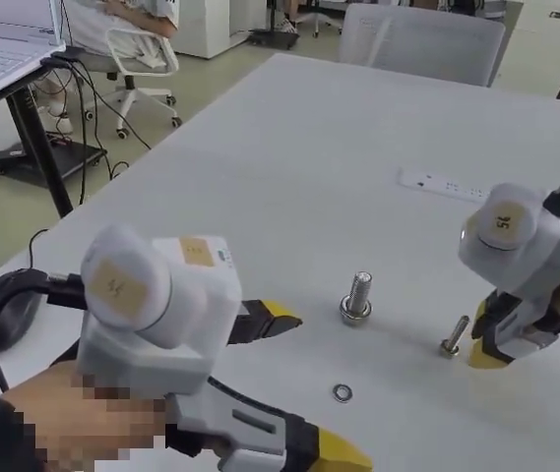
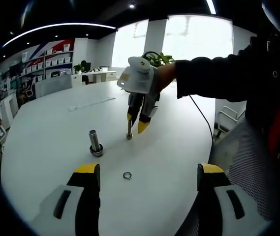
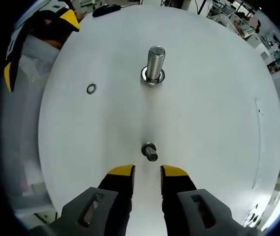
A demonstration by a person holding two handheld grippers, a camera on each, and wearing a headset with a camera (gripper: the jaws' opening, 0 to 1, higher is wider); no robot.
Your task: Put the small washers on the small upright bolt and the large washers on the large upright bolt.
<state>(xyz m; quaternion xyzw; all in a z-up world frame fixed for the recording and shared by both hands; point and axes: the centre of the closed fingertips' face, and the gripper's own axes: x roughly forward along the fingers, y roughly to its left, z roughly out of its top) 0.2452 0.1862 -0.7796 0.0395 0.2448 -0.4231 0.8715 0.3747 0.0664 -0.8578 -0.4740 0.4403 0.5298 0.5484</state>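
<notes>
Left hand-held gripper point(image 2: 149, 169): nearest to me, on the near side of the large upright bolt point(image 1: 356, 297). It is released, its jaws spread wide with nothing between them.

Loose washer point(image 1: 342, 393): lies flat on the bench point(image 1: 358, 147), near the large upright bolt on its near side and just ahead of the left jaws. I judge it a small one, so it belongs on the small upright bolt point(image 1: 454, 336).

Large upright bolt: stands upright with a ring at its foot. I cannot tell a seated washer from the bolt's own head.

Small upright bolt: right of the large upright bolt in the head view, and near it.

Right hand-held gripper point(image 3: 147, 171): just beside the small upright bolt. Its jaws are parted by a narrow gap and I see nothing held between them.

Risk, tipping: the right jaws are so close to the small upright bolt that a slight nudge could topple it.

Risk, pickup: the washer is thin and flat on a smooth top, so closing jaws may skid it away, towards the large upright bolt.

Risk, sweep: the wide left jaws could clip the large upright bolt on approach.

Open room: bare bench lies left of and beyond the large upright bolt, as far as a white strip point(image 1: 442, 185).

Edges: the bench's near edge is close under the left hand-held gripper, so there is little room to back off.
</notes>
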